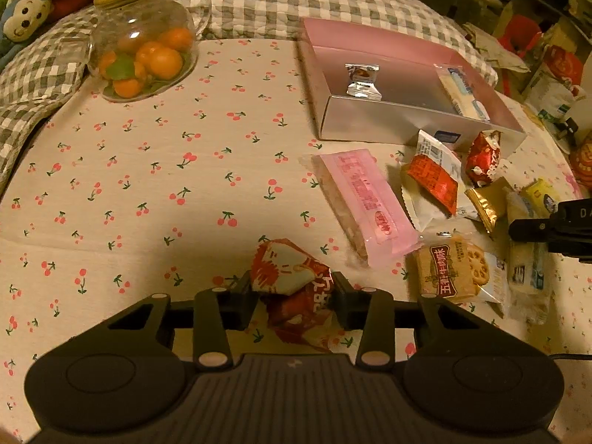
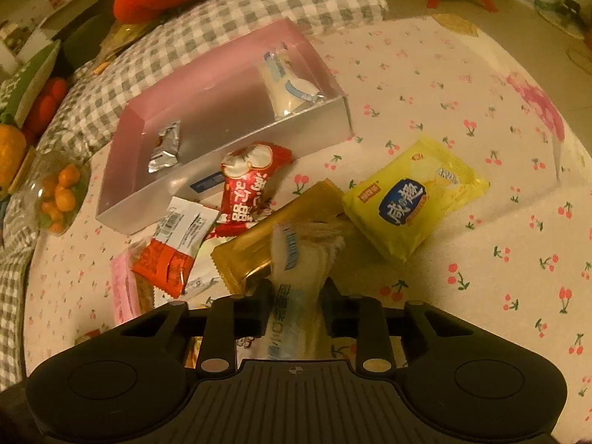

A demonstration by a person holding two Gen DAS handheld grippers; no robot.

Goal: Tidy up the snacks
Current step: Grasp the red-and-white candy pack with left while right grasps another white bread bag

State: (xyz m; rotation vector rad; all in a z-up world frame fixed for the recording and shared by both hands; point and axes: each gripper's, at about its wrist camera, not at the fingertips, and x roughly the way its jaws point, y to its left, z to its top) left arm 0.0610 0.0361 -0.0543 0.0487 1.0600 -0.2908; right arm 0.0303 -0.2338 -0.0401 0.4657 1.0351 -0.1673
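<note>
Two snacks are in the tongs at once, and both must travel the same way — up and away from the person toward the shallow pink-and-silver cardboard box (image 1: 373,125). Starting at the left, the left gripper (image 1: 294,290) has its jaws closed on a crumpled red-and-white candy wrapper (image 1: 292,273), pads pressing its two sides, over the cherry-print tablecloth (image 1: 148,185); from there the box lies ahead and to the right, past a long pink wafer packet (image 1: 364,203) that lies slantwise between them. Further right, the right gripper (image 2: 296,296) pinches a long pale white-and-blue sachet (image 2: 296,277) across its width, the sachet's long axis running straight out along the fingers. For this hand the box (image 2: 222,159) lies ahead and to the left, beyond a gold foil bar (image 2: 273,233) and a red-and-white packet (image 2: 248,185). The right hand looks the nearer — its sachet already points roughly boxward, toward the matching pale sachet (image 2: 288,85) inside, beside a small silver foil candy (image 2: 166,146).
</note>
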